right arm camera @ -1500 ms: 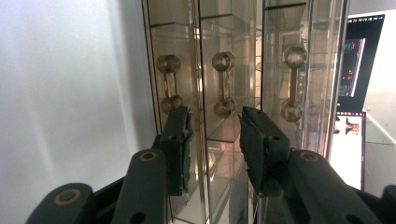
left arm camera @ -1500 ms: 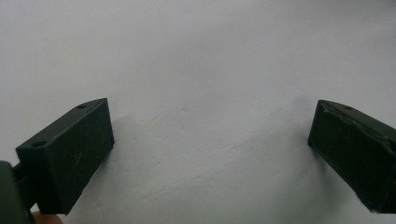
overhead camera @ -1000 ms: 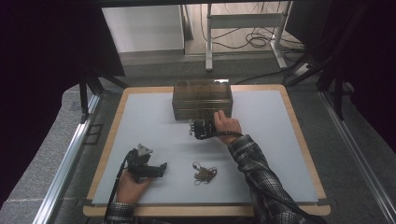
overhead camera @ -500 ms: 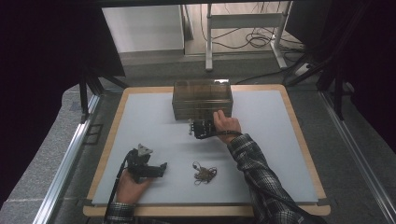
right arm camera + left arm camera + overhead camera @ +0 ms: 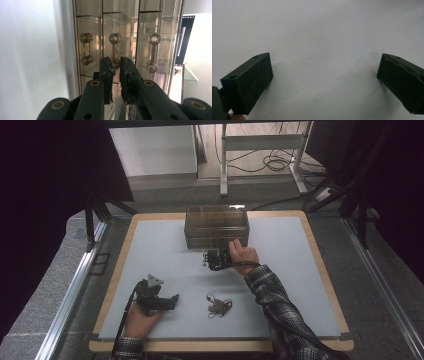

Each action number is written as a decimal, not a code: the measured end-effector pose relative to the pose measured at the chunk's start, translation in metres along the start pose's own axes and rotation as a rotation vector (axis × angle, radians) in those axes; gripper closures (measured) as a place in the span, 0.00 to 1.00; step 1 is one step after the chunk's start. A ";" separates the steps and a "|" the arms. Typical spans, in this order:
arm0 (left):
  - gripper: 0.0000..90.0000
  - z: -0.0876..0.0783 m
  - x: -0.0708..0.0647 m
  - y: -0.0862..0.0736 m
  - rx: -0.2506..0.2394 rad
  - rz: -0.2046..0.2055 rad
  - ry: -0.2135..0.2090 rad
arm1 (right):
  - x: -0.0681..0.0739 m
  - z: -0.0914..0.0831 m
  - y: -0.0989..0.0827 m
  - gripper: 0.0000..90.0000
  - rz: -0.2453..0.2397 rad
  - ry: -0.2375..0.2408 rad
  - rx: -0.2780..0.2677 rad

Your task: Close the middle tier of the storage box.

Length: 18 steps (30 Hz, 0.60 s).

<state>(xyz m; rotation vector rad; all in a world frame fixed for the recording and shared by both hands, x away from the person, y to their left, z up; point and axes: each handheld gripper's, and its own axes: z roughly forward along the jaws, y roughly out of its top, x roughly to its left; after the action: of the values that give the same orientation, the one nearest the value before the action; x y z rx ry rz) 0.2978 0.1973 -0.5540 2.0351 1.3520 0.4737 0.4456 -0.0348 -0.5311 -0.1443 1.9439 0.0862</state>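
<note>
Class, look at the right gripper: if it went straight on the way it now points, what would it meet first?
Most likely the middle drawer handle of the clear drawer box. The right gripper has its fingers nearly shut right at it; whether they already touch is unclear.

1. A smoky transparent drawer box (image 5: pixel 216 226) is sitting upright toward the far middle of the worktop (image 5: pixel 300 285).
2. Its middle drawer handle (image 5: pixel 115 48), a slim bar between two hexagonal knobs, is sitting between the nearly closed tongs.

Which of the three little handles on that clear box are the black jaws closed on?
The middle handle: the right gripper is shut on its lower end, while the other two handles stand free on either side.
</note>
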 end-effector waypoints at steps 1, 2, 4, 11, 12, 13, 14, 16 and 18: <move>0.01 0.000 0.000 0.000 0.000 0.000 0.000 | 0.000 -0.001 0.000 0.89 -0.003 0.008 -0.001; 0.01 0.000 0.000 0.000 0.000 0.000 0.000 | 0.000 -0.001 0.000 0.89 -0.001 0.006 -0.007; 0.01 0.000 0.000 0.000 0.000 0.000 0.000 | 0.000 -0.003 -0.001 0.89 0.001 0.011 -0.007; 0.01 0.000 0.000 0.000 0.000 -0.001 0.000 | 0.002 -0.008 -0.002 0.89 0.000 0.007 -0.016; 0.01 0.000 0.000 0.000 0.000 0.000 0.000 | 0.002 -0.008 -0.002 0.89 -0.001 0.012 -0.016; 0.01 0.000 0.000 0.000 0.000 0.000 0.000 | 0.002 -0.009 -0.002 0.89 0.002 0.008 -0.020; 0.01 0.000 0.000 0.000 0.000 0.000 0.000 | 0.002 -0.009 -0.002 0.89 0.000 0.007 -0.016; 0.01 0.000 0.000 0.000 0.000 0.000 0.000 | 0.003 -0.010 -0.002 0.89 0.000 0.005 -0.024; 0.01 0.000 0.000 0.000 0.000 -0.001 0.000 | 0.003 -0.010 -0.002 0.89 -0.001 0.013 -0.023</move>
<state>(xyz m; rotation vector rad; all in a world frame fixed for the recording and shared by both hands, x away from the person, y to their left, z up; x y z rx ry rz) 0.2977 0.1972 -0.5540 2.0347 1.3526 0.4732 0.4353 -0.0384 -0.5298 -0.1614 1.9559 0.1074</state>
